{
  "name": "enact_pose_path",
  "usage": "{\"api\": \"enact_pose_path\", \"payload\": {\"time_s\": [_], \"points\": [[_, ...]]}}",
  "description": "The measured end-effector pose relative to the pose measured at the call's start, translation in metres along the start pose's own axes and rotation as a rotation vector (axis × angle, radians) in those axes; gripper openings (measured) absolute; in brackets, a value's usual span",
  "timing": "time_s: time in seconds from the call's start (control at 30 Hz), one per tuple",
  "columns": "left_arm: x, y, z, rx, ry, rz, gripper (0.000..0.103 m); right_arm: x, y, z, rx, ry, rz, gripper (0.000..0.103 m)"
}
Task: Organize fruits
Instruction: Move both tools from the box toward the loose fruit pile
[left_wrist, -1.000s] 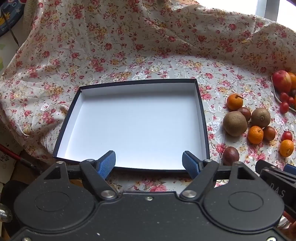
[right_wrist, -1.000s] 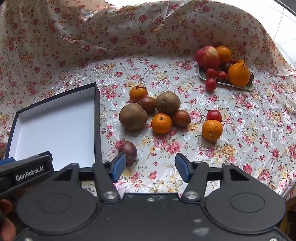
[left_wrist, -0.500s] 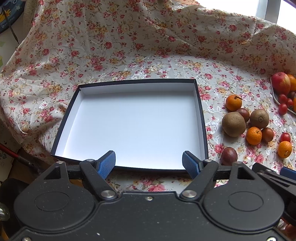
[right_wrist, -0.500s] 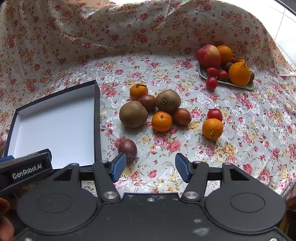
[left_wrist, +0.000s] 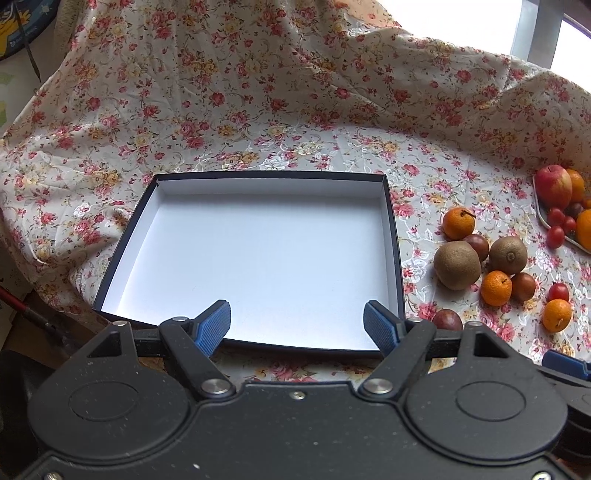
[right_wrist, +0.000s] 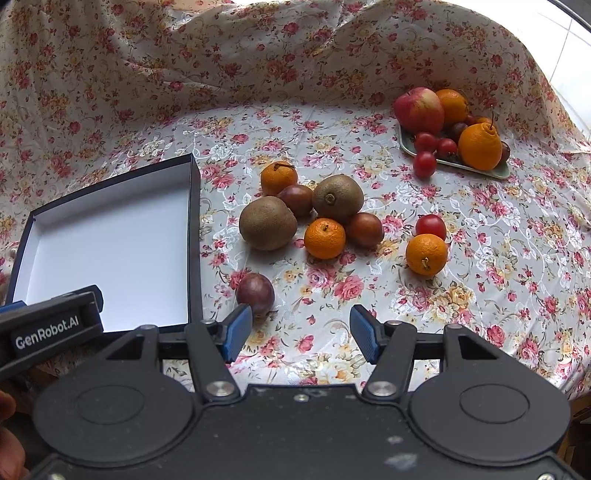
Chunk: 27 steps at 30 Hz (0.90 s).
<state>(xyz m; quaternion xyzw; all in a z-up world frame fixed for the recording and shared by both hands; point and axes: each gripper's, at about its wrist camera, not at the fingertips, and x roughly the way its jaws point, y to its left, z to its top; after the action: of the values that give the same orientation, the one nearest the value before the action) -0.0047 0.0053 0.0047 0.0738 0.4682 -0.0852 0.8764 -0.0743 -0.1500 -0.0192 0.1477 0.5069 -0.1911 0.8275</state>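
Observation:
An empty dark-rimmed box with a white inside (left_wrist: 392, 221) lies on the floral cloth; it also shows in the right wrist view (right_wrist: 194, 192). My left gripper (left_wrist: 297, 326) is open and empty over the box's near edge. Loose fruit lies right of the box: two kiwis (right_wrist: 267, 222) (right_wrist: 337, 198), mandarins (right_wrist: 324, 238) (right_wrist: 426, 254) (right_wrist: 278, 178), dark passion fruits (right_wrist: 255, 293) (right_wrist: 364, 229), a cherry tomato (right_wrist: 430, 227). My right gripper (right_wrist: 301, 332) is open and empty, its left pad (right_wrist: 239, 326) just in front of the nearest passion fruit.
A pale green plate (right_wrist: 495, 172) at the back right holds an apple (right_wrist: 418, 110), oranges and cherry tomatoes. The cloth rises in folds behind the table. The left gripper's body (right_wrist: 51, 326) shows at the lower left of the right wrist view.
Both grippers have shifted slightly; the fruit sits a little lower and closer in the right wrist view. Both stay open and empty.

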Motion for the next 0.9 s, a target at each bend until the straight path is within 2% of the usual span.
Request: {"api": "enact_pose_path", "payload": {"time_s": [0.1,0.2,0.4,0.57,0.73,0.9], "points": [[-0.001,0.005,0.000,-0.056,-0.016,-0.020,0.080,0.000,0.001,0.000,-0.002,0.003,0.001,0.062],[0.000,0.008,-0.001,-0.067,-0.013,-0.039,0.080,0.001,0.003,0.001,-0.004,0.001,0.004,0.062],[-0.003,0.007,-0.007,-0.045,-0.050,-0.068,0.080,0.007,0.008,0.000,-0.017,0.018,0.000,0.062],[-0.002,0.008,-0.006,0.003,-0.037,-0.117,0.078,0.016,0.019,-0.001,-0.038,0.037,-0.005,0.062],[-0.005,0.017,-0.007,-0.014,-0.066,-0.122,0.078,0.022,0.032,-0.001,-0.064,0.045,-0.005,0.062],[-0.008,0.024,-0.007,-0.005,-0.107,-0.077,0.078,0.027,0.040,0.002,-0.062,0.053,0.004,0.062]]}}
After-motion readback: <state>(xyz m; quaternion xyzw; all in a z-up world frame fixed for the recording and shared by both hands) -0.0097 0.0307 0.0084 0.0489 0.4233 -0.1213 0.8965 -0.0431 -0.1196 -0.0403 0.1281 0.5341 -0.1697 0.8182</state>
